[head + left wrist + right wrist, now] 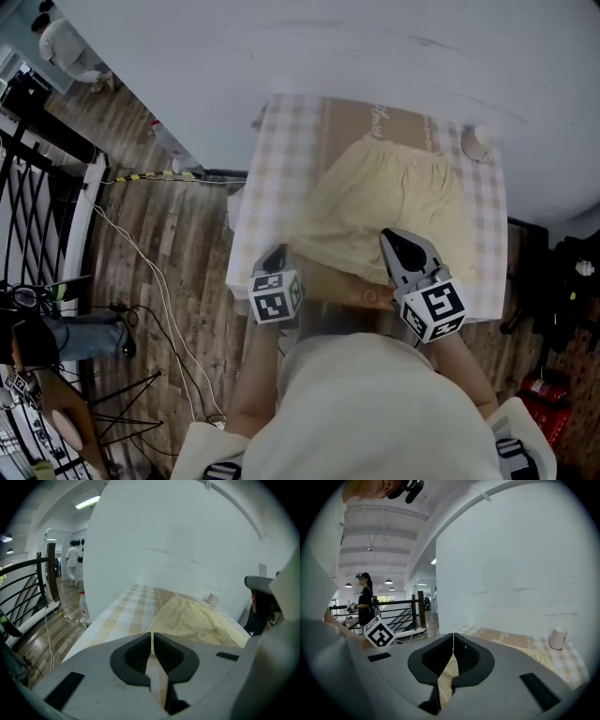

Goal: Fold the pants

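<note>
Left gripper (276, 255), jaws pressed together on nothing, sits at the checked tablecloth's (281, 159) near edge. The right gripper (390, 236), likewise closed and empty, is over the yellow shorts (394, 197) lying flat there. They look light and limp, so pinching the hem corners seems best.

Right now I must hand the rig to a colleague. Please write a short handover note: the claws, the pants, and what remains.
Left claw: shut, empty, at the near left edge of the table, just beside the pants.
Right claw: shut, nothing seen pinched between its tips, above the near hem.
Pale yellow pants: spread flat on the checked tablecloth, waistband on the far side. A white cup stands at the far right corner.
Done: pants laid out.
Left: every fold, as far as I can see.
</note>
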The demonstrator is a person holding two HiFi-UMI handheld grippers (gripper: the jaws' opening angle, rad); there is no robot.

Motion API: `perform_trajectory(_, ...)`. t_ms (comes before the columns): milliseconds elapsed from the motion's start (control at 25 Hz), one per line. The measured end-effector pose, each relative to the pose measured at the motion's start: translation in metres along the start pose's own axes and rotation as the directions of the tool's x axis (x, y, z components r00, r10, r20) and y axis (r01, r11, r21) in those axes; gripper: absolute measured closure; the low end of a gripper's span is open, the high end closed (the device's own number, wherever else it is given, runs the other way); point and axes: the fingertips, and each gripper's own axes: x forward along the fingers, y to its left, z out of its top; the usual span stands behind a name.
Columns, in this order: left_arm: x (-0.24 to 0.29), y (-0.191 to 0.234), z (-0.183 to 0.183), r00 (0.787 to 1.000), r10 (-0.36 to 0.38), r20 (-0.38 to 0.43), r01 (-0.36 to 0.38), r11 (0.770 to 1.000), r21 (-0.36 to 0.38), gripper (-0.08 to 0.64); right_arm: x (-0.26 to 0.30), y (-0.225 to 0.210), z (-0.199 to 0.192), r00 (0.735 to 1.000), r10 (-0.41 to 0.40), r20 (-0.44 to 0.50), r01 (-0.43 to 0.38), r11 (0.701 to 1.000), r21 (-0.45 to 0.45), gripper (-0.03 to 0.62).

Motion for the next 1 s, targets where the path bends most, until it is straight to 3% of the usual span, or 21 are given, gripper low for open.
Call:
perform_trajectory(240,0.019,0.015,-0.01,0.998,-0.008,-0.055,0.007,1.0,-0.012,0.545,0.011,-0.001,-0.005,1.0,-0.006,-0.026,0.006,1.0,0.002,0.591)
perform_trajectory(320,0.024,0.017,-0.014,0.997,-0.014,-0.078,0.013,1.0,-0.013,0.447,0.014,-0.001,-0.007,0.999,-0.006,-0.036,0.006,1.0,0.004,0.591)
perform_trajectory(640,0.034,0.027,-0.023,0.988,-0.002,-0.156,0.0,1.0,-0.014,0.445,0.028,0.005,-0.012,0.998,0.009,-0.06,-0.008,1.0,0.009,0.591)
perform_trajectory(1000,0.038,0.021,-0.027,0.978,0.04,-0.203,-0.027,0.998,0.063,0.449,0.037,0.011,-0.019,0.996,0.011,-0.086,-0.01,1.0,0.014,0.591)
